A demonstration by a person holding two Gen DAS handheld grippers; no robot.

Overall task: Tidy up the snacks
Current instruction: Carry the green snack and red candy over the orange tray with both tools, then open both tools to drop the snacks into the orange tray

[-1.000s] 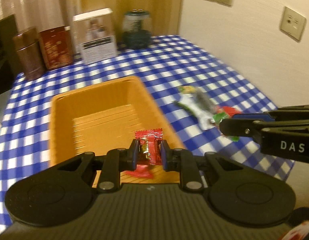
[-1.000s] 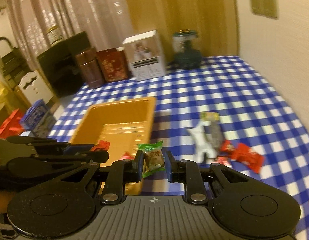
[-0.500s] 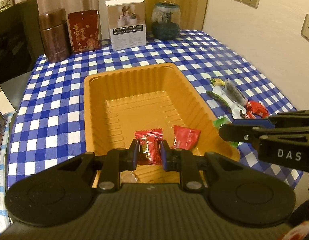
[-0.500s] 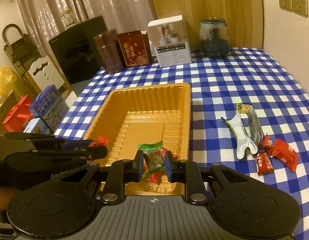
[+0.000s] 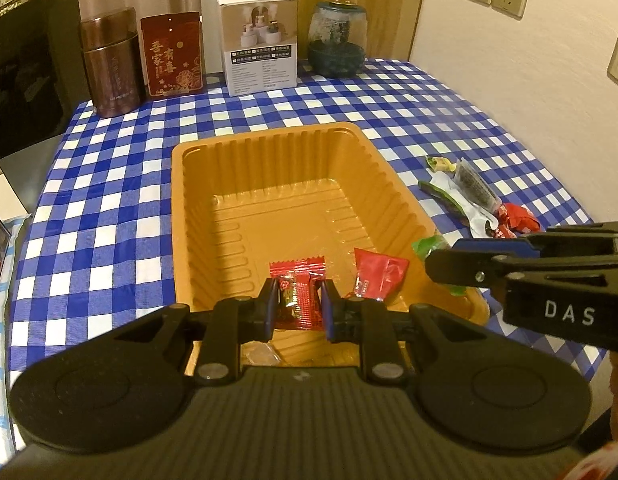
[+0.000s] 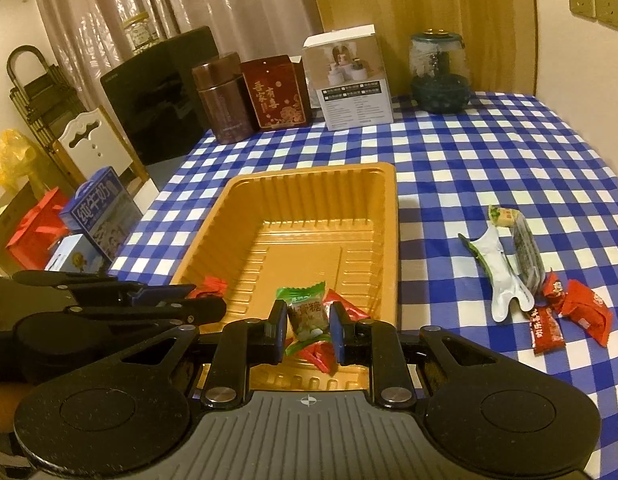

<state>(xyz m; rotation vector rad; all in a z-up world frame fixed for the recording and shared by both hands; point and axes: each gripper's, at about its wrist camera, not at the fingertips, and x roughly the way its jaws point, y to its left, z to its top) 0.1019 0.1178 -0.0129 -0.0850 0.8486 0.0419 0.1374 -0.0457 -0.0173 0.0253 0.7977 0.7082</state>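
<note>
We held a red candy (image 5: 296, 295) pinched in the left tongs (image 5: 297, 307) and a green candy (image 6: 305, 314) pinched in the right tongs (image 6: 307, 330), both above the tray's (image 5: 393, 176) near end, ready to drop them in beside the red packet (image 5: 375, 274) there.

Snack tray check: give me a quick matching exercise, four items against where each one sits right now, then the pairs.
Items:
1. red candy
2. green candy
3. red packet
4. white and green wrapper

Places:
A. lying on the floor of the orange tray
B. on the checked tablecloth, right of the tray
C. clamped in the left hand-held gripper
D. clamped in the right hand-held gripper

Pairs: 1-C, 2-D, 3-A, 4-B
</note>
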